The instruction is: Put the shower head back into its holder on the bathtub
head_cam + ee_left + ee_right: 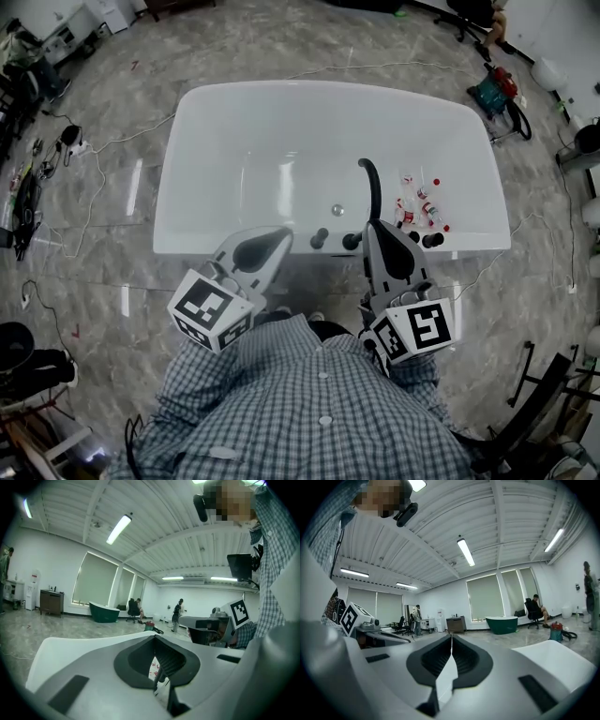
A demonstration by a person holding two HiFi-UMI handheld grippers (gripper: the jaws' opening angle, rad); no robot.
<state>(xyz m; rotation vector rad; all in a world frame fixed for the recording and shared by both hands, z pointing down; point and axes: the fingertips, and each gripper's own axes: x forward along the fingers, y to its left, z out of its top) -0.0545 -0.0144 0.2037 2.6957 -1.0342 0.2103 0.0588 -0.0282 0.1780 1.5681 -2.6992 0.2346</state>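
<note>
The white bathtub (234, 122) lies right in front of me in the head view. On its near rim stand a black curved spout (372, 184) and black knobs (320, 239). I cannot pick out the shower head or its holder for certain. My left gripper (279, 236) hovers over the near rim left of the knobs, shut and empty. My right gripper (373, 227) hangs just before the spout, also shut with nothing in it. The left gripper (155, 641) looks level across the room, and so does the right gripper (451, 638), each with its jaws together.
Several small red-capped bottles (418, 202) lie inside the tub at the right, near a round drain (337, 210). Cables (94, 150) trail over the marble floor. A red and green machine (495, 86) sits at the far right. A green tub (501, 624) and seated people are far off.
</note>
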